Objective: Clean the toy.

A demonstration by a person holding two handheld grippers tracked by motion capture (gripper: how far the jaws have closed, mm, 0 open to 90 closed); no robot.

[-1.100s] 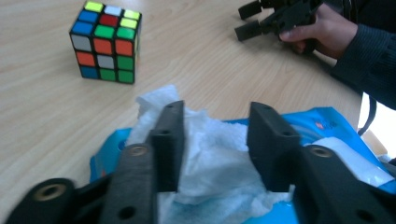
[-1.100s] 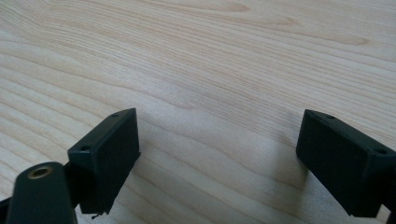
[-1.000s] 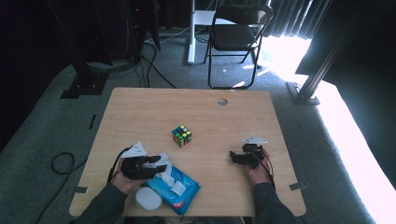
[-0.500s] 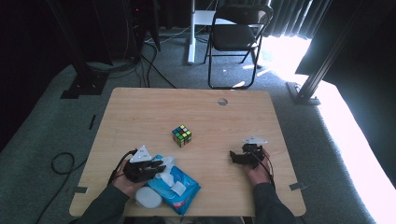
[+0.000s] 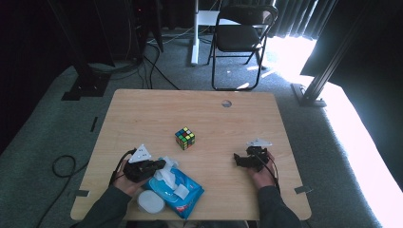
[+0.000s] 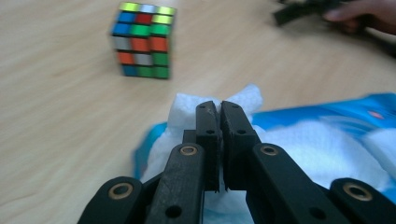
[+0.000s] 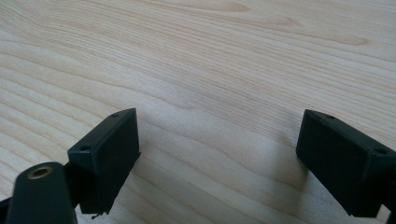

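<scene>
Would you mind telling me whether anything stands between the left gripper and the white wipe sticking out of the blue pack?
Nothing visible does. The left gripper has just closed its jaws, and they now pinch the white wipe that rises from the blue pack. The puzzle cube stands apart, farther up the table.
</scene>
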